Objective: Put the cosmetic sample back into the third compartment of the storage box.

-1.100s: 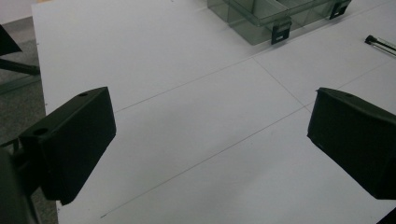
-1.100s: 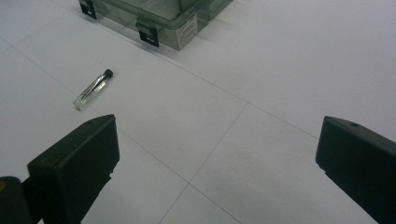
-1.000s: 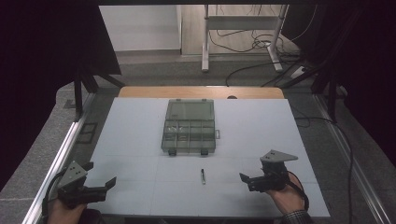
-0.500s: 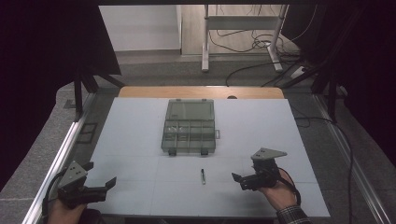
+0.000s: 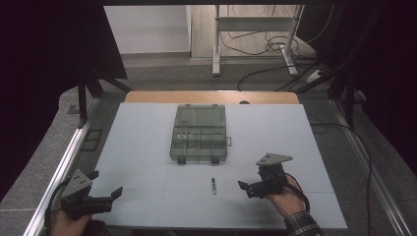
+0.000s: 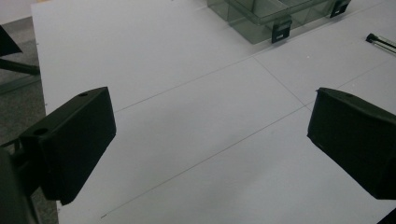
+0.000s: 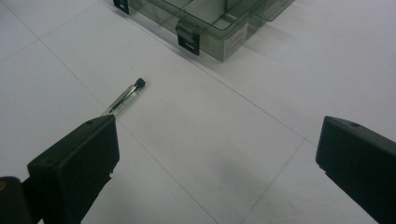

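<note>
A small pen-like stick with a black cap lies on the white table, just in front of a smoky clear compartment box with two black latches. My right gripper hovers to the right of the stick, open and empty, pointing left toward it. In the right gripper view the stick lies beyond the left jaw, with the box behind it. My left gripper sits at the table's near left corner, open and empty. In the left gripper view the box corner and the stick are far off.
The white table top has thin seam lines and a wooden strip along its far edge. Metal rails run along both sides. Beyond the table stand a desk frame and cables on the floor.
My right gripper has moved left across the table toward the stick. The left gripper, the stick and the box have not moved.
</note>
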Motion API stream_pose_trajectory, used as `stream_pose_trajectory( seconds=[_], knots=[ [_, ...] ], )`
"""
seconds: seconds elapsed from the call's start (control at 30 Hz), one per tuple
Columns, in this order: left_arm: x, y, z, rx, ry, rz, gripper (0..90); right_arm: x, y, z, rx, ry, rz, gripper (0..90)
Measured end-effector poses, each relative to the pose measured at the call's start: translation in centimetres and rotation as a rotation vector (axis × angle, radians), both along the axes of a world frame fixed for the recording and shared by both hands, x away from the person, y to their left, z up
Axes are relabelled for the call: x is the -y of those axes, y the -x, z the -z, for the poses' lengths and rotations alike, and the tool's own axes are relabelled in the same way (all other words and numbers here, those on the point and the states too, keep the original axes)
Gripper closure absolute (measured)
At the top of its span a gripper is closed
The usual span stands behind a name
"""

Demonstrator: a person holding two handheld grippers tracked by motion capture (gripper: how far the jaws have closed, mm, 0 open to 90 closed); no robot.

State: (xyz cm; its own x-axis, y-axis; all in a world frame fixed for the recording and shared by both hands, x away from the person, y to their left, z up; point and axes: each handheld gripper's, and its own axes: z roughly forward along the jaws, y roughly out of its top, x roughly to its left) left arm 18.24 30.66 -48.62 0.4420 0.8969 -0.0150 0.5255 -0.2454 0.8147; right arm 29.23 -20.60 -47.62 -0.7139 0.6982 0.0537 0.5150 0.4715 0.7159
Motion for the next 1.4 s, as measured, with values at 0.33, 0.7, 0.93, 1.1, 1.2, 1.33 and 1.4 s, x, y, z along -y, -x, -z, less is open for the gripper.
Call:
stream_pose_trajectory(
  seconds=[0.33,0.7,0.93,1.1,1.2,1.33,1.4],
  knots=[
    [0.0,0.0,0.0,0.000,0.002,0.001,1.3,-1.3,-0.5,0.4,-0.029,-0.001,-0.016,0.0],
    [0.0,0.0,0.0,0.000,0.000,0.003,1.3,-2.4,-0.9,0.5,-0.041,0.038,-0.014,0.0],
    [0.0,0.0,0.0,0.000,0.000,0.004,1.3,-3.3,-1.1,0.6,-0.044,0.067,-0.009,0.0],
    [0.0,-0.1,0.0,0.000,0.000,0.004,1.3,-4.0,-1.3,0.8,-0.044,0.099,-0.018,0.0],
    [0.0,-0.1,0.0,0.000,-0.001,0.005,1.3,-4.3,-1.3,0.8,-0.048,0.114,-0.020,0.0],
    [0.0,-0.1,0.0,0.000,-0.002,0.006,1.3,-4.8,-1.4,0.9,-0.073,0.129,-0.034,0.0],
    [0.0,-0.1,0.0,0.000,-0.001,0.006,1.3,-5.1,-1.5,1.0,-0.080,0.141,-0.031,0.1]
  ],
)
